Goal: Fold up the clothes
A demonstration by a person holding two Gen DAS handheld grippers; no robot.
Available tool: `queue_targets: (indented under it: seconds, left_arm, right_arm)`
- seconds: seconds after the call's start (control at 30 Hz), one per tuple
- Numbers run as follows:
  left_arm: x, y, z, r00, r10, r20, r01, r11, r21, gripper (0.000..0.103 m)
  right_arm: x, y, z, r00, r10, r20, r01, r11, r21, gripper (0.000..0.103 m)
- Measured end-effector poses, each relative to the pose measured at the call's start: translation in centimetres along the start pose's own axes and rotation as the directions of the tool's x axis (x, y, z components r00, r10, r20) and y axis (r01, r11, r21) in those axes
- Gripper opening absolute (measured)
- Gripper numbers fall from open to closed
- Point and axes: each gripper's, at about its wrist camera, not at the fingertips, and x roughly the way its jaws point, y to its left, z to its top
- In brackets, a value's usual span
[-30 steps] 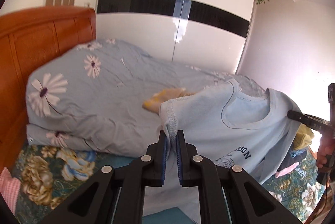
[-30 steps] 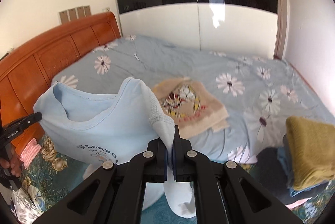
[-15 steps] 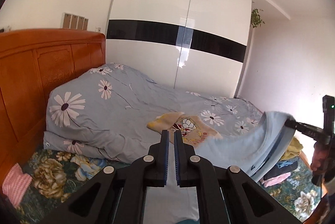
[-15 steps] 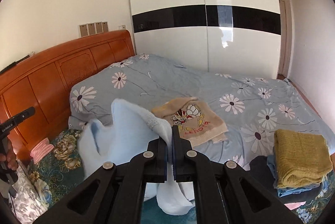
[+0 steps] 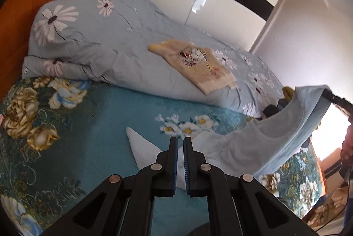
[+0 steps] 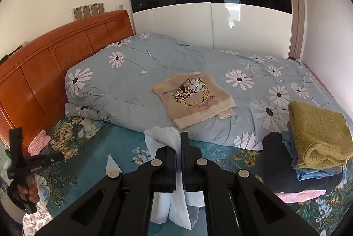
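Observation:
A light blue T-shirt (image 5: pixel 264 143) drapes from its raised shoulder down onto the teal floral blanket (image 5: pixel 99 114). My right gripper (image 6: pixel 178 143) is shut on the shirt's lace-trimmed sleeve edge (image 6: pixel 163 132), and the rest hangs below it. In the left wrist view the right gripper (image 5: pixel 331 97) holds that corner up at the far right. My left gripper (image 5: pixel 180 140) is shut and hovers low over the shirt's flat part, with a pale sleeve tip (image 5: pixel 141 145) beside it. Seen from the right wrist, the left gripper (image 6: pixel 58 155) has bare tips, held by a hand.
A folded beige cartoon sweater (image 6: pixel 194 97) lies on the blue daisy quilt (image 6: pixel 132 81). A stack of folded clothes topped by an olive knit (image 6: pixel 317 132) sits at the right. The wooden headboard (image 6: pixel 44 72) stands at the left and a white wardrobe (image 6: pixel 209 15) behind.
The left gripper no longer holds the shirt's shoulder and has dropped low over the blanket. The shirt, earlier spread between both grippers, now hangs from the right one alone and rests on the blanket.

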Motion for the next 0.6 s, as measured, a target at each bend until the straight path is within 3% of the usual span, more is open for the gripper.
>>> queue_targets:
  seconds: [0.03, 0.13, 0.17, 0.37, 0.6]
  left_arm:
    - [1.4, -0.8, -0.3, 1.000, -0.004, -0.031, 0.005, 1.000, 0.011, 0.011]
    - [5.7, -3.5, -0.9, 0.991, -0.038, -0.129, 0.045, 0.998, 0.052, 0.045]
    - [7.0, -4.4, -1.1, 0.987, -0.043, -0.156, 0.054, 0.996, 0.070, 0.051]
    - [14.2, -8.7, -2.2, 0.954, -0.021, -0.298, 0.079, 0.980, 0.184, 0.058]
    - [19.6, -11.0, -3.5, 0.918, -0.028, -0.396, 0.150, 0.948, 0.281, 0.058]
  right_arm:
    - [-0.2, -0.3, -0.2, 1.000, 0.000, -0.002, 0.000, 1.000, 0.002, 0.003]
    - [-0.6, -1.5, -0.9, 1.000, 0.006, -0.015, -0.005, 1.000, 0.016, 0.003]
    - [-0.6, -1.9, -1.2, 1.000, 0.004, -0.023, -0.003, 1.000, 0.021, 0.003]
    - [0.0, -5.3, -3.3, 0.996, -0.040, -0.081, 0.047, 0.996, 0.076, 0.003]
    - [1.2, -9.1, -5.7, 0.985, -0.067, -0.157, 0.089, 0.987, 0.136, 0.004]
